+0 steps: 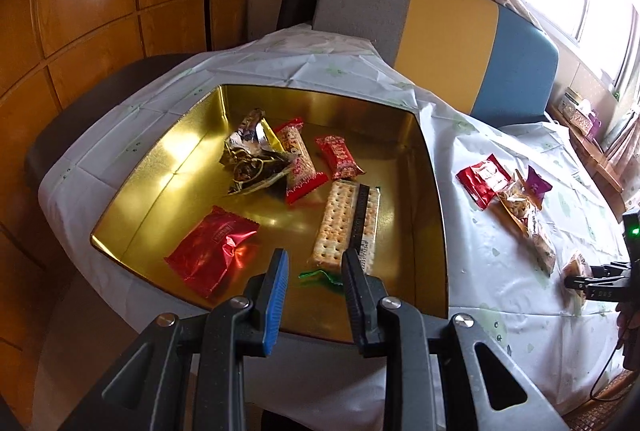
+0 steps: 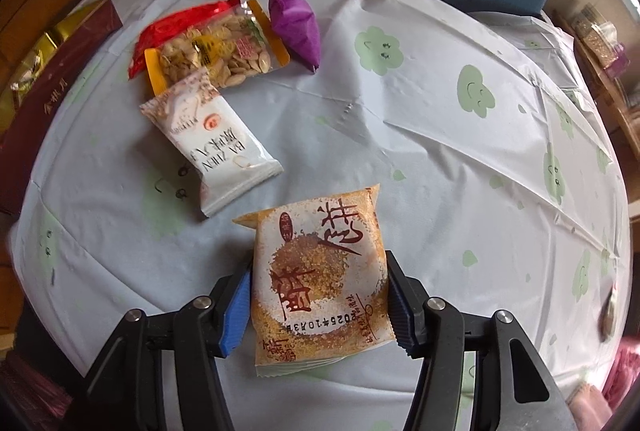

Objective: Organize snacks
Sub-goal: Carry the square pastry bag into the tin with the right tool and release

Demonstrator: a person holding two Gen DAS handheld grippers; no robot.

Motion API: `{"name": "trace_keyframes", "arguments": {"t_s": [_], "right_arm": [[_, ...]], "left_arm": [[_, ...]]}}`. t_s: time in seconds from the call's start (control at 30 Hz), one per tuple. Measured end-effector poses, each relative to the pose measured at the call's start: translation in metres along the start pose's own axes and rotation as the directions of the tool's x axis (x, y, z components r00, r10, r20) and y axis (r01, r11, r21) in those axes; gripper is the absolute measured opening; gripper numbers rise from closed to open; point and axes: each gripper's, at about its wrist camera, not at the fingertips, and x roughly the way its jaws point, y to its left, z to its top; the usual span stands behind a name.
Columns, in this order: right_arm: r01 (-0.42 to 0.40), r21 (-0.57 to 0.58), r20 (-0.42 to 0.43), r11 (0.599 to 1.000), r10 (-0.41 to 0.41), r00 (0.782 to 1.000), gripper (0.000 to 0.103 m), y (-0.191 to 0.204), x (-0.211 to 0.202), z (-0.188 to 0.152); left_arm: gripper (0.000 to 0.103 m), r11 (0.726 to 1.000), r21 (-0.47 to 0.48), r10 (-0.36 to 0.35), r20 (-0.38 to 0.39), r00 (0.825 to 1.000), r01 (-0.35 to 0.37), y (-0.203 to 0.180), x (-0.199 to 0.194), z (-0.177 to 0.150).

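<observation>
orange sesame-cake packet: grip risk

right gripper (image 2: 320,307) is closing around the orange-and-white crinkly plastic cake packet (image 2: 320,279) lying on the white tablecloth (image 2: 400,135); slick film may be slipping or buckling. left gripper (image 1: 314,285) is hanging apart, empty, over the gold tin tray (image 1: 160,167).

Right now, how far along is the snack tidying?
Roughly halfway. Several snacks, including the cracker pack, already lie in the gold tin. The right gripper is closing around an orange pastry packet. The white packet, seed bag, red packet and purple packet wait on the tablecloth.
</observation>
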Motion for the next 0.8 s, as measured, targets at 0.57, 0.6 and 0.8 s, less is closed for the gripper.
{"name": "trace_keyframes", "arguments": {"t_s": [0.57,0.6,0.8], "right_arm": [[-0.386,-0.069,0.18,0.92,0.392,0.902,0.059,0.137,-0.057,0.045],[-0.403,-0.075,0.181,0.912,0.41,0.894,0.059,0.147,-0.058,0.047],[-0.485,-0.107,0.18,0.868,0.496,0.849,0.059,0.19,-0.063,0.058]], "left_arm": [[0.027,1.0,-0.012,0.019,0.039,0.999,-0.019,0.009,-0.005,0.003],[0.027,1.0,-0.013,0.02,0.038,0.999,-0.02,0.009,-0.004,0.002],[0.027,0.999,-0.022,0.027,0.041,0.999,-0.026,0.011,-0.004,0.002]]}}
